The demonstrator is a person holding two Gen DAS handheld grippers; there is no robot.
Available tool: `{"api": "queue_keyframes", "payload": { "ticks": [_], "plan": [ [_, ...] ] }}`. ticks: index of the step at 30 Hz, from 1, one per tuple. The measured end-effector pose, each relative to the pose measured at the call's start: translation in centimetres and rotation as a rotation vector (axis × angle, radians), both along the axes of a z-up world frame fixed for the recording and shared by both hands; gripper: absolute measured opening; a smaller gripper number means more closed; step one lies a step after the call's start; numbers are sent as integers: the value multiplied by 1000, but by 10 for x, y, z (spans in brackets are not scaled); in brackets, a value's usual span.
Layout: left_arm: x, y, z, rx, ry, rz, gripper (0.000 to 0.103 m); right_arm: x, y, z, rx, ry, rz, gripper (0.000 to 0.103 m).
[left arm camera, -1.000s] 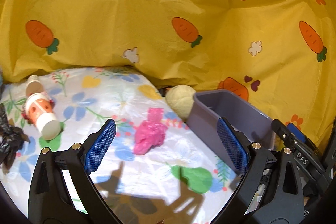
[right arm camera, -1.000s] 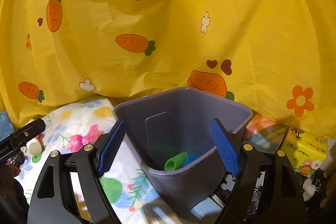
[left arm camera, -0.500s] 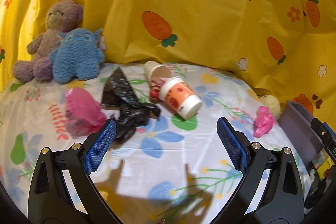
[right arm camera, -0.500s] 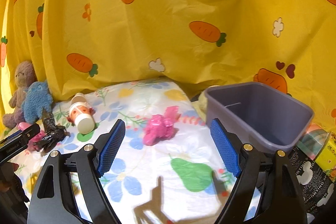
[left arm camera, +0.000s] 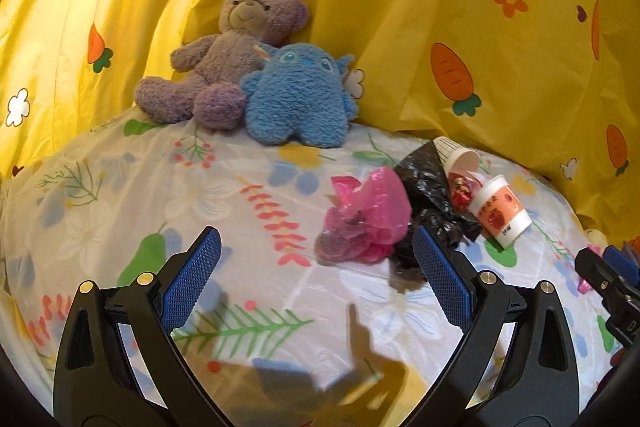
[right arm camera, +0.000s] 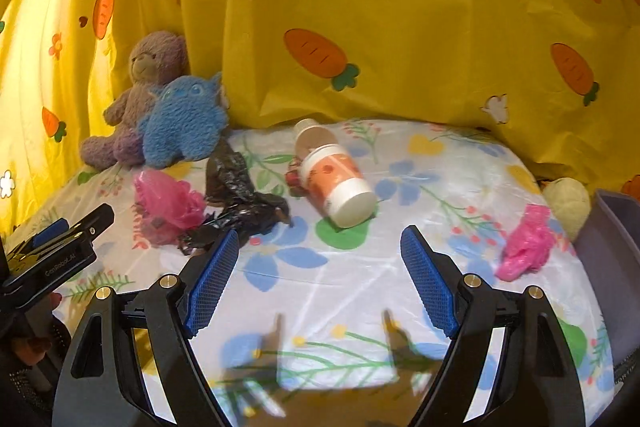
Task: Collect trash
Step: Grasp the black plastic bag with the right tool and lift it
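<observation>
Between your left gripper's spread blue pads nothing is held; it hangs open above the floral sheet, with the pink bag just ahead of it toward the right pad. Touching that bag on its right is the black bag, crumpled, and against the black bag's far side lie a small paper cup and the orange cup, both tipped on their sides with a red wrapper between them. Behind all this the purple bear and blue plush sit against the carrot curtain. Your right gripper is likewise wide open and empty over the sheet, its left pad close to the black bag's near edge. Straight ahead of it lies the orange cup, white end toward you, resting over a green leaf print. Off to your right a pink glove lies crumpled near the sheet's edge, a cream ball just behind it, and the grey bin beside both at the frame's right margin; its inside is out of sight. Your left gripper's body shows at the lower left of the right view.
</observation>
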State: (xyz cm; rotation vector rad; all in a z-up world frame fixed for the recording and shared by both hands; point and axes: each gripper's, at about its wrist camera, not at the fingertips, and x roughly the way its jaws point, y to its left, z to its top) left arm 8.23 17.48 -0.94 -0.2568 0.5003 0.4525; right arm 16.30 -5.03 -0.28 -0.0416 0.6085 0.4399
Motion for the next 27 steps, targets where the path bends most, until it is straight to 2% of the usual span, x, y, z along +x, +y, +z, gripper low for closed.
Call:
{"api": "queue_keyframes", "payload": {
  "ticks": [9,17,22,26,27],
  "plan": [
    [-3,24,-4,-15,-13,48,95,48,68,-24,-24,124,84,81],
    [4,32,-7,-33,-12,38,95,83,92,-51,-24,250,71,79],
    [6,32,-11,-47,-13,8,95,94,101,-69,-30,320,72,66],
    [11,26,-13,-44,-13,-33,95,95,102,-75,-51,319,76,56],
    [12,24,-13,-46,-13,-47,95,95,102,-76,-50,322,79,51]
  ]
}}
